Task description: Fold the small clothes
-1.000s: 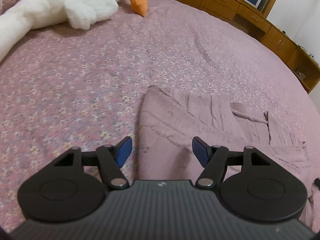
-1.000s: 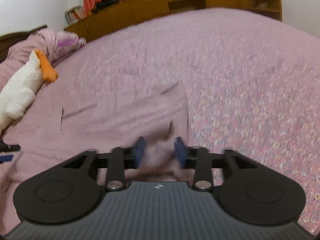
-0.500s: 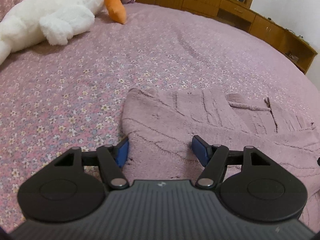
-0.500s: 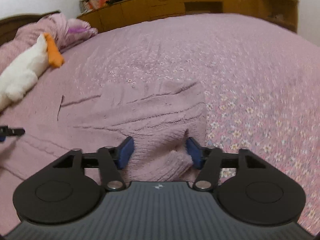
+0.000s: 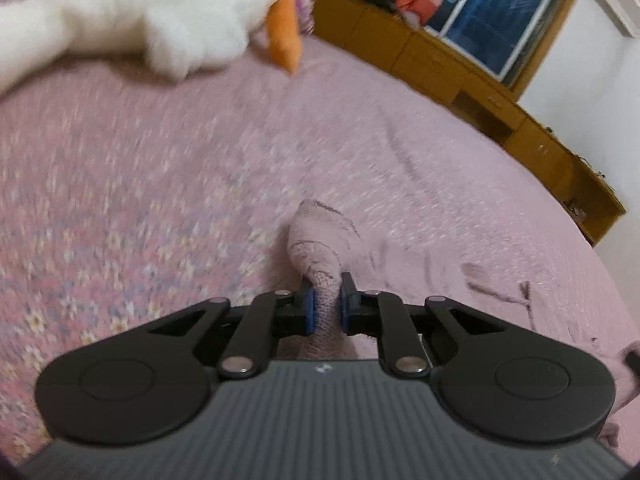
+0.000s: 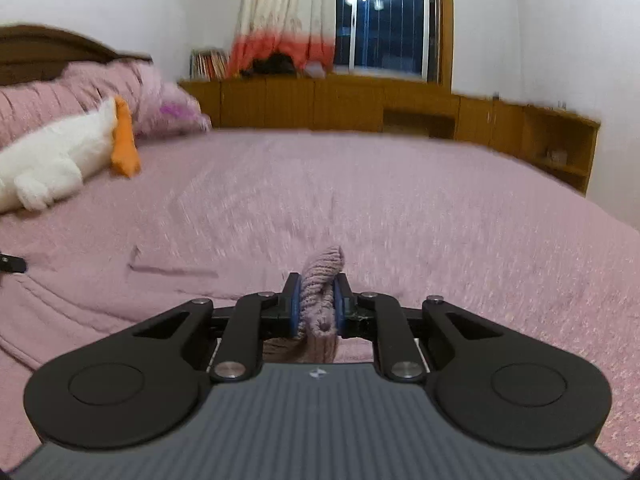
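A small pink knitted garment (image 5: 320,248) lies on the pink flowered bedspread (image 5: 160,168). My left gripper (image 5: 326,304) is shut on a bunched corner of it, lifted a little off the bed. In the right wrist view the garment (image 6: 322,276) bunches up between the pads, and my right gripper (image 6: 316,308) is shut on another corner. The rest of the garment (image 6: 120,292) spreads flat to the left. Both views are blurred by motion.
A white plush duck (image 5: 132,12) with an orange beak lies at the bed's far left, also in the right wrist view (image 6: 56,160). Pink pillows (image 6: 100,96) sit by the headboard. Wooden cabinets (image 6: 360,104) line the far wall under a window.
Both grippers were open over the garment's corners half a second ago. Both have closed on the knit and lifted it, and the cameras have tilted up.
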